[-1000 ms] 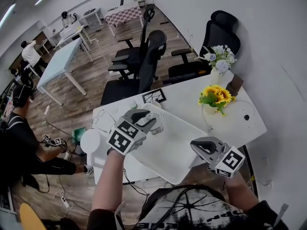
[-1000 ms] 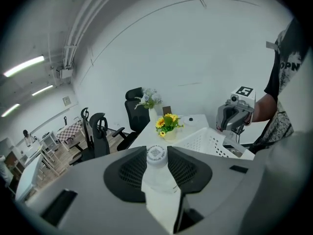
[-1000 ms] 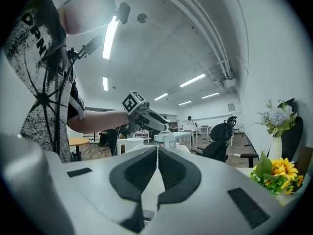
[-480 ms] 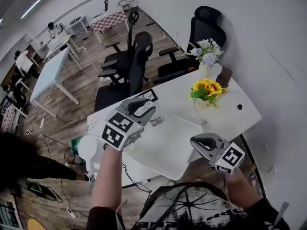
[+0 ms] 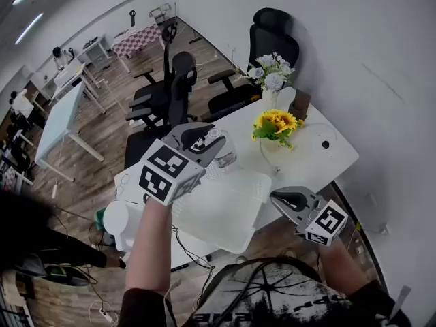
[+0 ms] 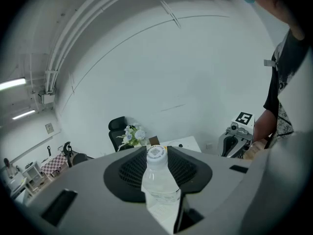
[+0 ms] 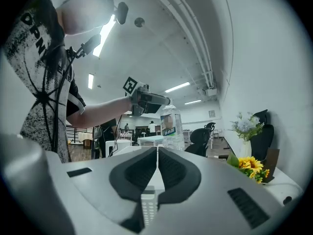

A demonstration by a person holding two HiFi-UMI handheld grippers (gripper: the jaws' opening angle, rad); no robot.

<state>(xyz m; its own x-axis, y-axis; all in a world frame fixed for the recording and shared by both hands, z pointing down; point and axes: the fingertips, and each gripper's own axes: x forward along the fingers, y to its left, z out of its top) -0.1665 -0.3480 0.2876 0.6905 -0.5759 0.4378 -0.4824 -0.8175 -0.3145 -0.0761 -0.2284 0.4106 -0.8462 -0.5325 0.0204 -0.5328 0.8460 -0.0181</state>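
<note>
Up goes the left hand-held gripper (image 5: 208, 142) since a second ago, carrying the clear water bottle (image 6: 157, 173) from just above the white basket (image 5: 255, 182) to well clear of it, while the flowers and chairs slide back in its own view. Its jaws are clamped on the bottle's body, white cap towards the fingertips; a grip that low on the body probably keeps the smooth plastic from swinging in the air. From the right gripper view the bottle looks about upright, label outward, hanging beside the raised arm.

The right hand-held gripper (image 5: 286, 199) is clenched on nothing, pads pressed together, and hovers low at the near corner of the table (image 5: 327, 159), apart from the basket, apparently parked out of the way.

On the white table stand a pot of sunflowers (image 5: 274, 123) and a vase of pale flowers (image 5: 267, 73) near the far edge. Black office chairs (image 5: 174, 80) wait behind on a wooden floor (image 5: 88, 148), with more desks and people farther off.
</note>
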